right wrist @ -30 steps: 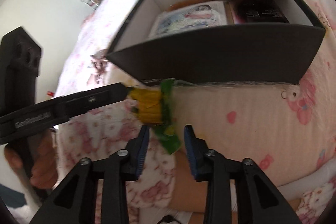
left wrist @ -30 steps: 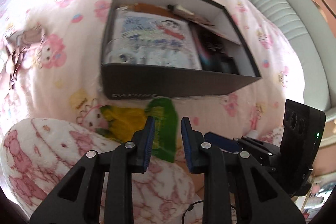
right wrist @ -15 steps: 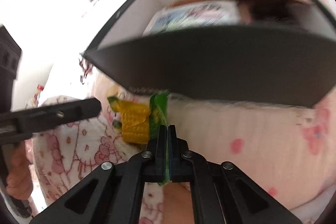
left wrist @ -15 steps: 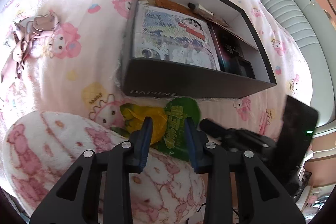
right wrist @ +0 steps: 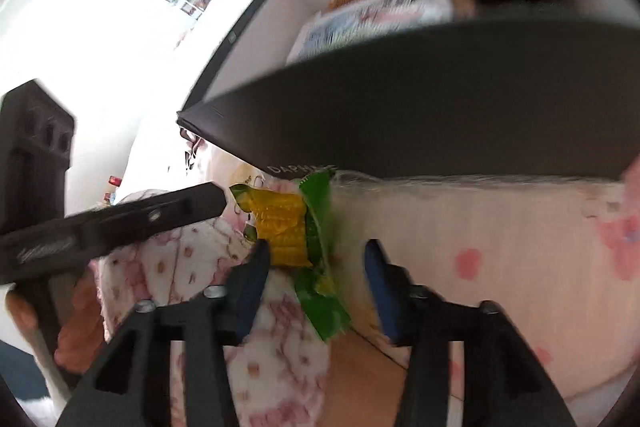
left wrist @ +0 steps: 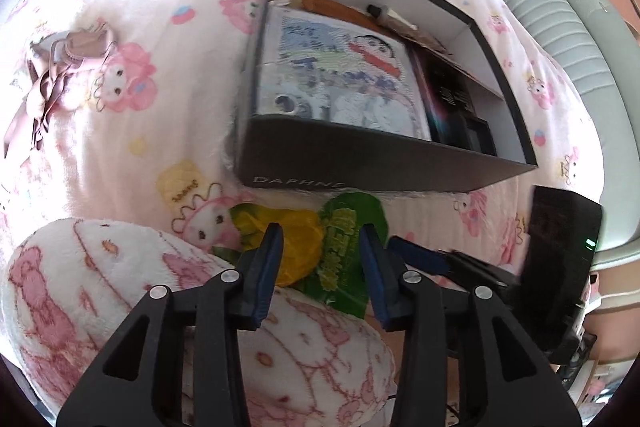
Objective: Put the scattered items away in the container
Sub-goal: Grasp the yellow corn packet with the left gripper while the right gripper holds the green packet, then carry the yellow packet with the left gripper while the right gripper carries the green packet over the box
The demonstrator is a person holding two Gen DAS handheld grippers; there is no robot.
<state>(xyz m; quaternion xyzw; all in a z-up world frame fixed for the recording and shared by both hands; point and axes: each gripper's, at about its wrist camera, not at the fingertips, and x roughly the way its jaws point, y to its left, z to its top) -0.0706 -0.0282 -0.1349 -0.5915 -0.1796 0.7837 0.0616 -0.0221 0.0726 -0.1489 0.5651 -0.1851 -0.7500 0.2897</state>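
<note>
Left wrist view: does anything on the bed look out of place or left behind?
Yes. A green and yellow snack packet lies crumpled on the blanket, outside the black box, wedged between its front wall and the pink pillow. A pink ribbon bow also lies loose farther left. Both the left gripper and right gripper are open, holding nothing.
</note>
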